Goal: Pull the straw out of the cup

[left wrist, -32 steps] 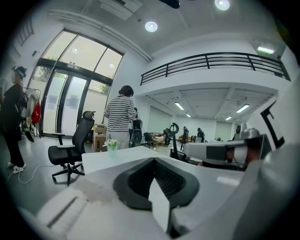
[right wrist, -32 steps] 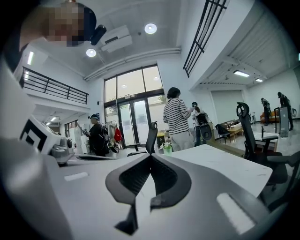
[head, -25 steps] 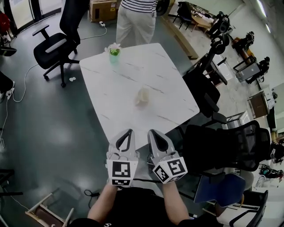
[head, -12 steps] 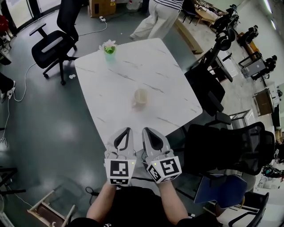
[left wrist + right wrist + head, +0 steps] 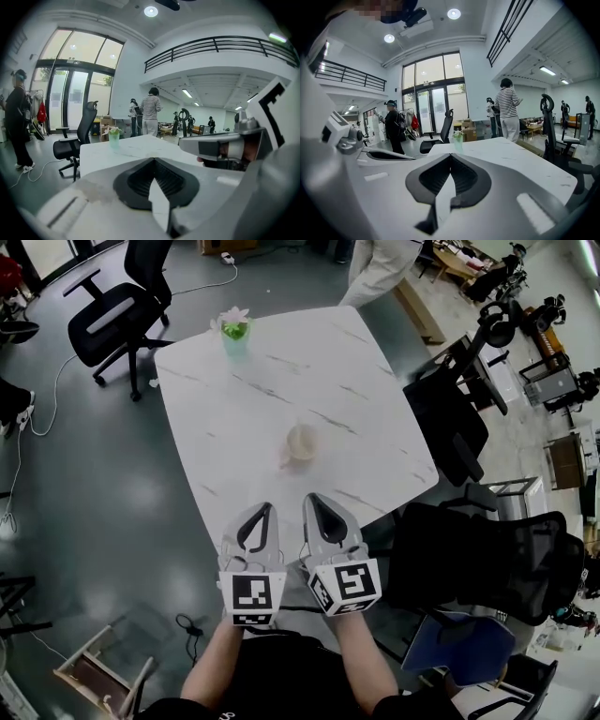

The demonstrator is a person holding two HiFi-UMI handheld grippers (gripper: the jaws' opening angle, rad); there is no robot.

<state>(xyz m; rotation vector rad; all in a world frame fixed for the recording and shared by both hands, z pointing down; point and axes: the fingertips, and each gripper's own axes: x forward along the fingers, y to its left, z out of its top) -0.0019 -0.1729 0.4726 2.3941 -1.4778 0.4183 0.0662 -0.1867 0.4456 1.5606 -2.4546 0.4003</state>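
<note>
Since earlier frame person in light trousers walked off from far table edge, now at top of head view; both grippers stay side by side over near edge of white table. Left gripper jaws pressed together, nothing between. Right gripper same, tips meeting, empty. Cup stands near table middle, apart from both grippers, mouth facing up. Straw too small to see; its direction and long axis cannot tell. Green vase at far corner.

white veined table, cream cup
</note>
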